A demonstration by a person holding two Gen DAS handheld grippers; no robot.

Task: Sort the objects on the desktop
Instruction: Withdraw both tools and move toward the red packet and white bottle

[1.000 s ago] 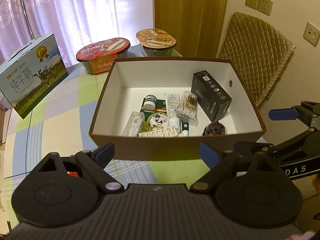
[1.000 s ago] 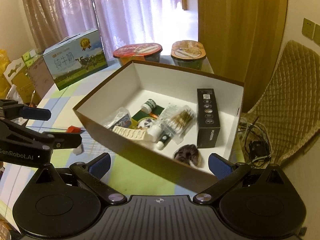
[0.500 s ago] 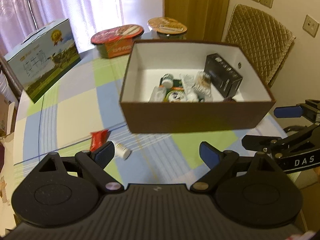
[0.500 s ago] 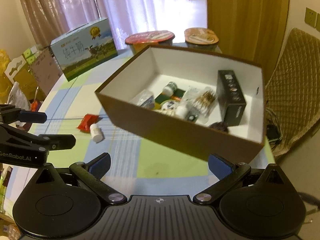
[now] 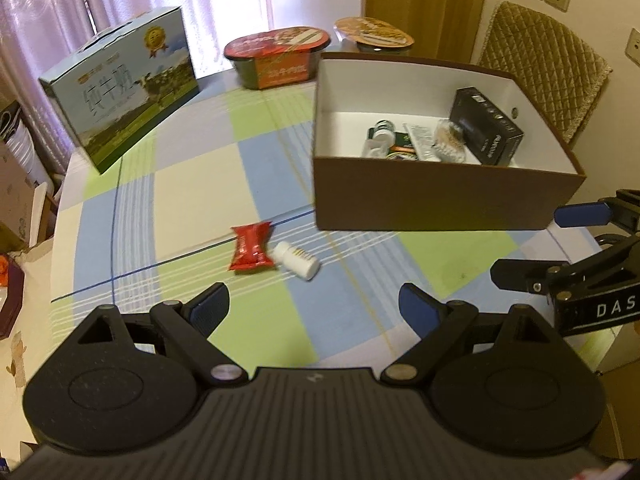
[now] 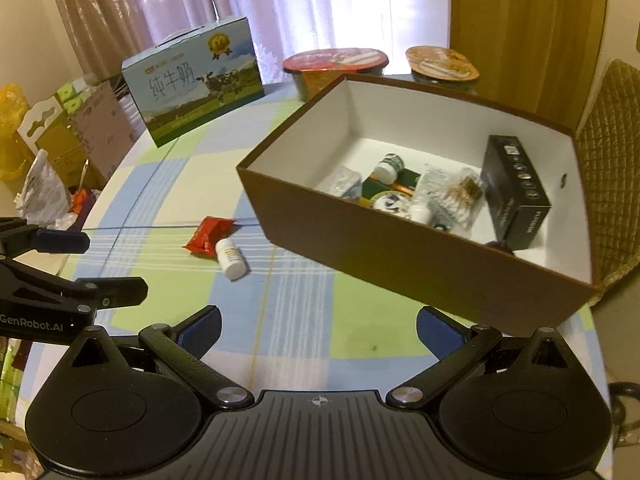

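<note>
Both your grippers have pulled back from the brown box point(image 5: 440, 204); your left gripper point(image 5: 314, 306) and right gripper point(image 6: 318, 326) hold spread, empty jaws. Red packet point(image 5: 250, 246) and white bottle point(image 5: 298, 260) lie touching on open desk point(image 5: 192, 184), well inside its left edge.

The counter point(image 5: 192, 184) wears a check of pale blue, green and cream with thin blue lines. The storage box point(image 5: 432, 204) is brown outside, white inside, holding a black carton point(image 5: 486, 132). A red packet point(image 5: 251, 246) and white bottle point(image 5: 298, 260) lie near. The far-left milk carton point(image 5: 124, 104) is blue and green.
</note>
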